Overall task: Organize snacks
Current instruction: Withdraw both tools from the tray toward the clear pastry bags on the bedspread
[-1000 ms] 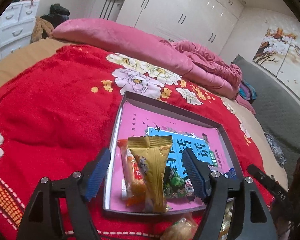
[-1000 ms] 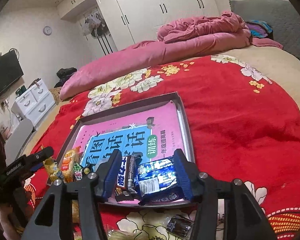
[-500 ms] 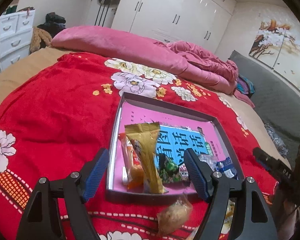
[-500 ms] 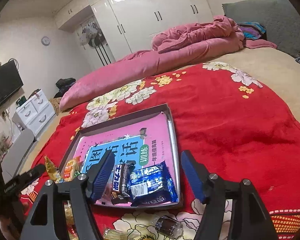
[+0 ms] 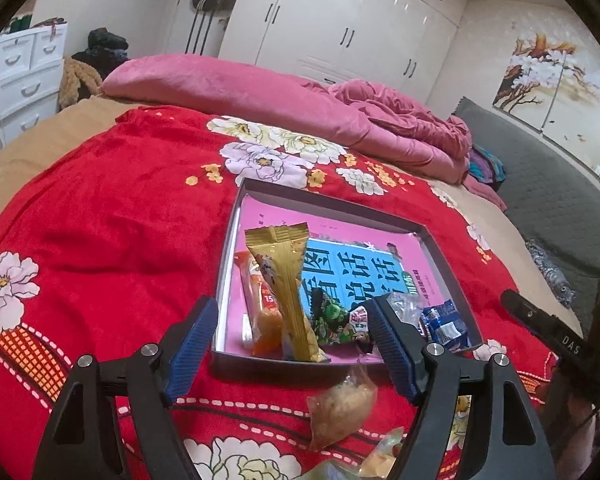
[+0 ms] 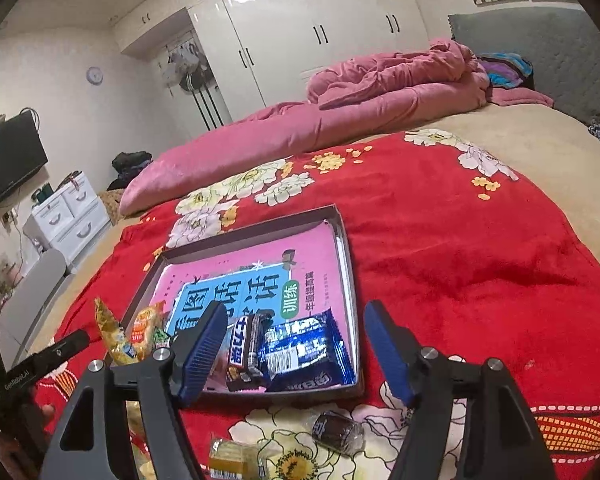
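1. Left gripper (image 5: 290, 344) – blue-padded jaws apart, nothing held.
2. Right gripper (image 6: 294, 352) likewise spread, empty.
3. Gold foil snack packet (image 5: 288, 288) and blue wrapped biscuit pack (image 6: 304, 350) lie inside the shallow grey cardboard tray (image 6: 350, 264) on the red floral blanket (image 5: 120, 216).

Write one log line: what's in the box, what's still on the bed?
left gripper open, empty | right gripper open, empty | box: gold packet, blue packet | blanket: dark candy

bed (image 5: 40, 152): red floral blanket (image 5: 112, 216) on top
on blanket: grey tray (image 6: 350, 264), loose wrapped snacks (image 5: 340, 408) near it
far side: pink quilt (image 5: 260, 92)
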A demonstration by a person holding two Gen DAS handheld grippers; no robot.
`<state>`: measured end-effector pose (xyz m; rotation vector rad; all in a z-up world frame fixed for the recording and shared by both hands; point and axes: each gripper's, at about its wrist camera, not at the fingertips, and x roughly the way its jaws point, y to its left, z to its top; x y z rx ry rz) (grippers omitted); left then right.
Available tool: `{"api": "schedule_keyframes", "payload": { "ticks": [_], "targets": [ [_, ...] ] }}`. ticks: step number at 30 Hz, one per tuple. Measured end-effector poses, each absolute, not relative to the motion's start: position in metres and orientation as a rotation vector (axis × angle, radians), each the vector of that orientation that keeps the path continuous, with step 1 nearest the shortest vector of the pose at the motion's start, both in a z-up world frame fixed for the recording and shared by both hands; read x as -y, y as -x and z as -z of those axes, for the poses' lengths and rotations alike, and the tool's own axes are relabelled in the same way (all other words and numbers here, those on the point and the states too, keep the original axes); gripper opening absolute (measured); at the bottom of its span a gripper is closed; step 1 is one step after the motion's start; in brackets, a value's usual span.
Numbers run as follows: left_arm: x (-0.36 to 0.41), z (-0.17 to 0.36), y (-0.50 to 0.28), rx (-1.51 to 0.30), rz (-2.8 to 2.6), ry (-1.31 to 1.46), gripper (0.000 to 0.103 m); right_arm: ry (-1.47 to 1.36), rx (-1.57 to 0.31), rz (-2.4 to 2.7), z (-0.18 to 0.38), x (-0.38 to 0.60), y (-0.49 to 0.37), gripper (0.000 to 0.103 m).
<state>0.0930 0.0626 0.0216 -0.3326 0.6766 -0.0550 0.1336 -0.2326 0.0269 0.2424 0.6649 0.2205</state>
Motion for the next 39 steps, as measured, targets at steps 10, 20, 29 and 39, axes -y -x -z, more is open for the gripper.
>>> {"api": "schedule_keyframes", "payload": {
  "ticks": [10,20,29,39],
  "targets": [
    [-0.045,-0.027,-0.085,-0.677,0.064,0.319,0.078,-0.206,-0.693,-0.204,-0.024,0.234,-0.122,0.071],
    [-0.024,-0.030,-0.072,-0.692,0.086,0.245,0.078,-0.175,-0.724,-0.196,-0.020,0.235,-0.113,0.071],
    [-0.019,-0.030,-0.063,-0.720,0.096,0.223,0.078,-0.151,-0.746,-0.208,-0.017,0.231,-0.109,0.071],
    [-0.019,-0.024,-0.062,-0.779,0.109,0.256,0.078,-0.171,-0.779,-0.212,-0.011,0.238,-0.107,0.071]
  ]
}}
